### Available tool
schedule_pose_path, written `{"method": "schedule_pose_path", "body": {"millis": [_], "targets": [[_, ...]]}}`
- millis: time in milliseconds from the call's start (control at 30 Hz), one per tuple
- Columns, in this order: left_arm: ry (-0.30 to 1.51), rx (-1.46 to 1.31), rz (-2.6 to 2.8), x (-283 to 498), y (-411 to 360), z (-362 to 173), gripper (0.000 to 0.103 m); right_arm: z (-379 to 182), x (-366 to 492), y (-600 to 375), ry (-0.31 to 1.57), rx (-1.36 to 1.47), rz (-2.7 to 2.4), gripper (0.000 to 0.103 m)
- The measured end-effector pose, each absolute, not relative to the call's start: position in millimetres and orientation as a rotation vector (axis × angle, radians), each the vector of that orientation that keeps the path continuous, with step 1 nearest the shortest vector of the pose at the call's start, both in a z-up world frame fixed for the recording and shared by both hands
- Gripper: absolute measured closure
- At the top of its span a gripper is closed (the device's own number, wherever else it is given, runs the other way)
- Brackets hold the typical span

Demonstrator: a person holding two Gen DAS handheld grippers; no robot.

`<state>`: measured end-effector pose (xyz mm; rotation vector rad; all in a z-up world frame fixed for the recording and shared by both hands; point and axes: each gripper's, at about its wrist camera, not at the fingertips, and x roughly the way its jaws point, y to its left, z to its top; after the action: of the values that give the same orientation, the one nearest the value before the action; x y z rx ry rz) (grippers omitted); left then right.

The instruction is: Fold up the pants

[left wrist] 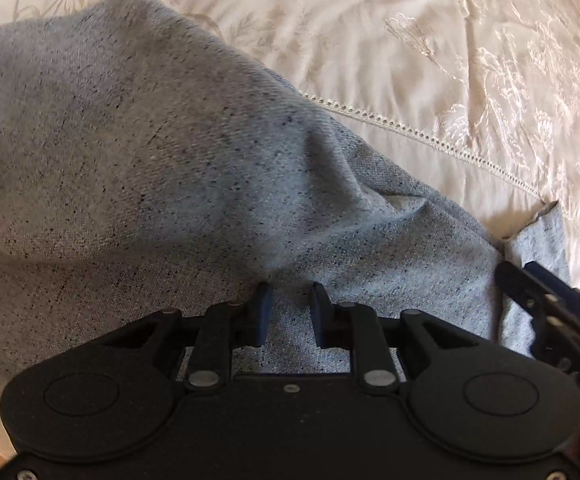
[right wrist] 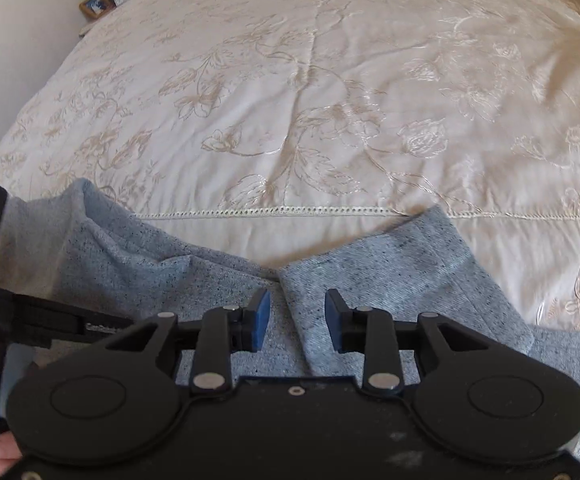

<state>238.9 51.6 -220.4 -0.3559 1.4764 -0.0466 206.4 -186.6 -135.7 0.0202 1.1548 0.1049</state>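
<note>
- Pants (right wrist: 390,280) lie rumpled at the near edge of the bed (right wrist: 290,80), legs doubled up.
- Left gripper (left wrist: 289,300) hovers low, jaws parted, gripping nothing; close now and it may catch only the top layer.
- Right gripper (right wrist: 297,306), jaws also parted and empty, sits over an overlap; a skewed pinch drags the fold crooked.

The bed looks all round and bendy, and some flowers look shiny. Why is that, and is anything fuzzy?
Right wrist view: the fisheye lens bows the bedspread into a dome, and light glints off the embroidered flowers at right. Left wrist view: the same bedspread is smeared and soft toward the top, while the grey pants are sharp enough to show their dark flecks.
</note>
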Motion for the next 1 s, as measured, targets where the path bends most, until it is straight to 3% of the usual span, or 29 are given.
{"method": "schedule_pose_path", "body": {"millis": [167,233,267,500,733,833,967,1000], "targets": [[1.493,-0.413,-0.077,238,77,-223,0.076,-165,215,-159,1.164,-0.201,0.018,0.074],[1.492,-0.424,-0.086,236,86,-222,0.076,-157,211,-173,1.150,-0.138,0.026,0.098],[1.490,-0.429,-0.085,235,89,-222,0.076,-147,207,-184,1.129,-0.095,0.013,0.098],[1.455,-0.377,-0.047,223,76,-218,0.077,-75,137,-324,1.012,0.104,-0.328,0.098],[1.421,-0.341,0.035,209,53,-212,0.077,-120,63,-441,1.169,0.262,-0.543,0.097],[1.417,-0.324,0.062,205,40,-204,0.077,-140,57,-455,1.297,0.265,-0.525,0.092],[1.393,-0.322,0.057,202,19,-192,0.077,-106,48,-467,1.075,0.324,-0.454,0.082],[1.384,-0.319,0.059,200,16,-188,0.077,-101,52,-470,1.038,0.329,-0.419,0.074]]}}
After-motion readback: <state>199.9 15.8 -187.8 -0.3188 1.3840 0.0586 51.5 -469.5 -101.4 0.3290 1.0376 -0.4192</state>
